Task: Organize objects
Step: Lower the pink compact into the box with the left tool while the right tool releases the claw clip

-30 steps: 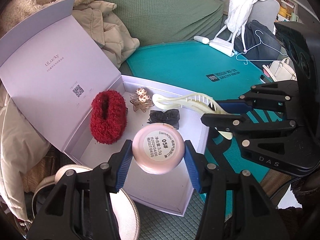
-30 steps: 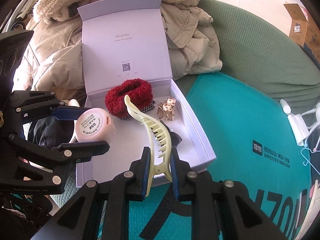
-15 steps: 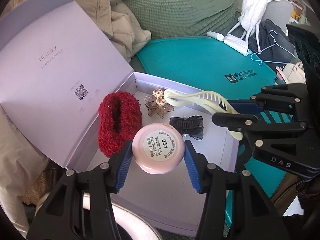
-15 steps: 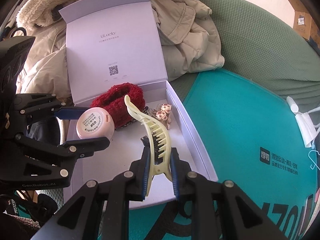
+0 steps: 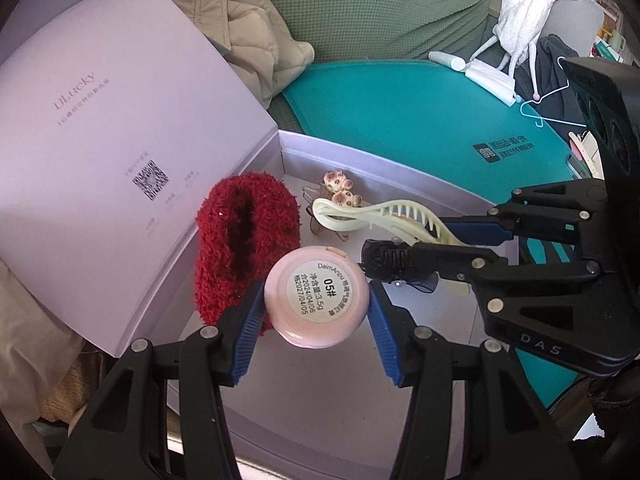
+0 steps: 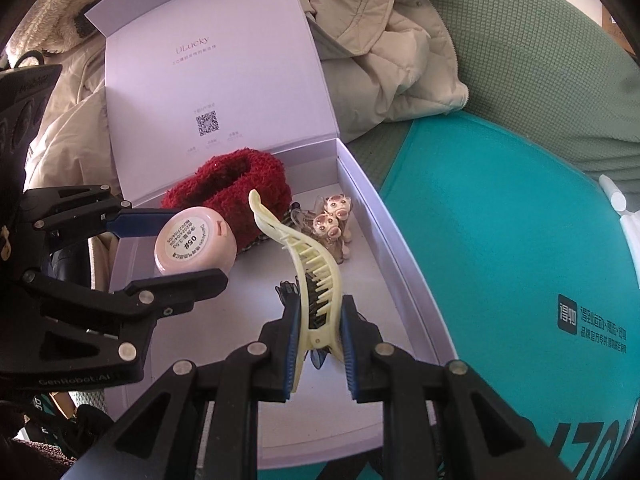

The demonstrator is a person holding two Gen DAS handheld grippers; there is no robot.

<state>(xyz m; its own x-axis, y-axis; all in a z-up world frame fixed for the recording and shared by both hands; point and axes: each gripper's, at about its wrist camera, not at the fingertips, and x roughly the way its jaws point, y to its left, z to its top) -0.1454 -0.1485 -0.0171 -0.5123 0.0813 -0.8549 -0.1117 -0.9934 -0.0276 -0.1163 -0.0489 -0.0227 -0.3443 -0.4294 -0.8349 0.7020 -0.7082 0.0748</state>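
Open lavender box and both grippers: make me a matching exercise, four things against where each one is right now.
Things:
1. pink round compact
2. cream claw clip
3. red fuzzy scrunchie
4. black bow clip

Places:
A. lying in the box by the lid
B. clamped in the left gripper
C. on the box floor under the cream clip
D. clamped in the right gripper

Pairs: 1-B, 2-D, 3-A, 4-C
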